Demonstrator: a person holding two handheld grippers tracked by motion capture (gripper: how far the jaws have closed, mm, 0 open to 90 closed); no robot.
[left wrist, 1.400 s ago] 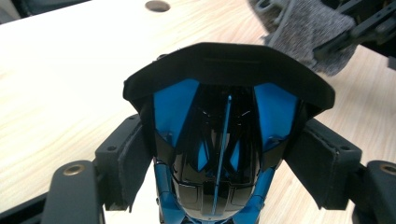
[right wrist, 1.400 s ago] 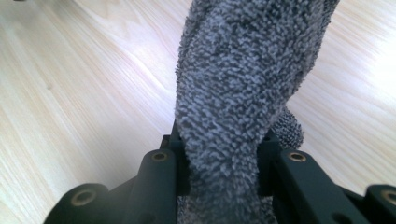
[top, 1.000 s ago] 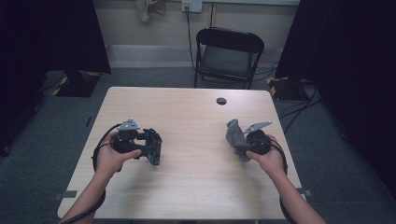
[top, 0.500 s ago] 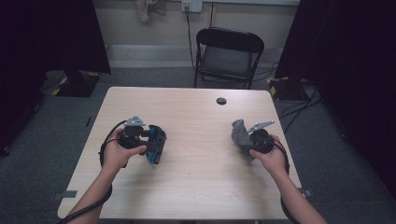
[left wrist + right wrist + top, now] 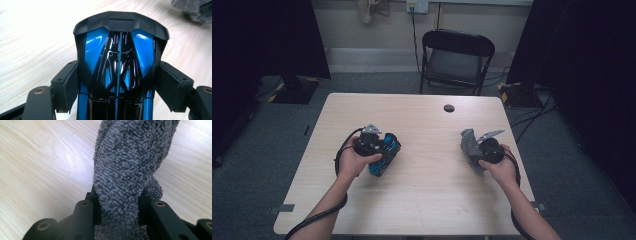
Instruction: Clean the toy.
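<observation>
Toy car [image 5: 120, 65] and grey cloth [image 5: 130, 170] are the two things in hand, held apart over the pale wooden table [image 5: 427, 200], which looks like a wiping job about to begin. The left tongs [image 5: 379, 150] clamp the car across its body, pads pressed on both flanks, with the car low over the table at the person's left. Its shell is glossy blue and black plastic, so I judge it light, rigid and slick; the shine suggests the pads could slide if squeezed on a curved panel. The flat side sills, where the pads sit now, seem the safest hold, while the thin rear wing at the far end looks like the part most likely to snap under pressure.

The right tongs [image 5: 474, 150] are pinched nearly closed on the cloth, which stands up out of the jaws at the person's right. It is a thick terry fabric, soft, floppy and very light, with plenty of grip from its nap. A bunched fold held deep in the jaws should stay put; a loose free end gives the rubbing surface.
</observation>
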